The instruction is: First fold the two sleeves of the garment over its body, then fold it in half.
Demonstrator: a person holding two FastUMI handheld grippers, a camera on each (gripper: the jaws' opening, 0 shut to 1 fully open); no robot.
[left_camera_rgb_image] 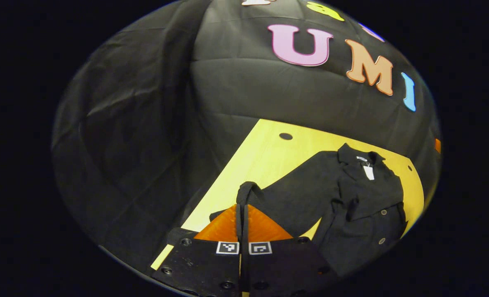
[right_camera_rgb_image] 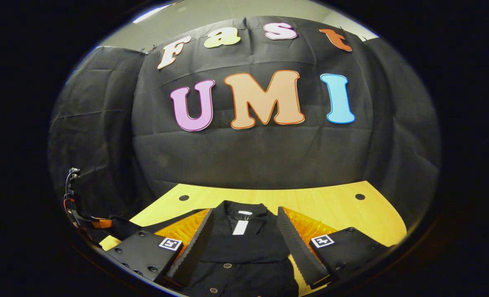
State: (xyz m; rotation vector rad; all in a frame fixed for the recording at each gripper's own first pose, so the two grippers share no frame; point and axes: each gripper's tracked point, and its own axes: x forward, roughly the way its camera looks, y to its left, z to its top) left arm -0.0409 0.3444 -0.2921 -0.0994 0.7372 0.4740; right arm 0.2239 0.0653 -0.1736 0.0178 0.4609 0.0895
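A black button-up garment (left_camera_rgb_image: 310, 194) lies on the yellow table (left_camera_rgb_image: 269, 148), collar and white tag (left_camera_rgb_image: 368, 172) at the far side. One sleeve (left_camera_rgb_image: 345, 206) lies folded across the body. My left gripper (left_camera_rgb_image: 242, 206) is shut on the other sleeve (left_camera_rgb_image: 248, 189), whose cloth bunches up between the orange fingers. In the right gripper view the garment's collar (right_camera_rgb_image: 240, 214) sits between the wide-apart fingers (right_camera_rgb_image: 298, 243) of my right gripper (right_camera_rgb_image: 244, 212), which is open above the buttoned front. The left gripper (right_camera_rgb_image: 100, 223) shows at the far left there, with dark cloth beside it.
The table (right_camera_rgb_image: 331, 210) has small dark holes (right_camera_rgb_image: 360, 196) near its back corners. The black cloth wall stands close behind it. Bare wood lies left of the garment (left_camera_rgb_image: 252, 165) and behind the collar.
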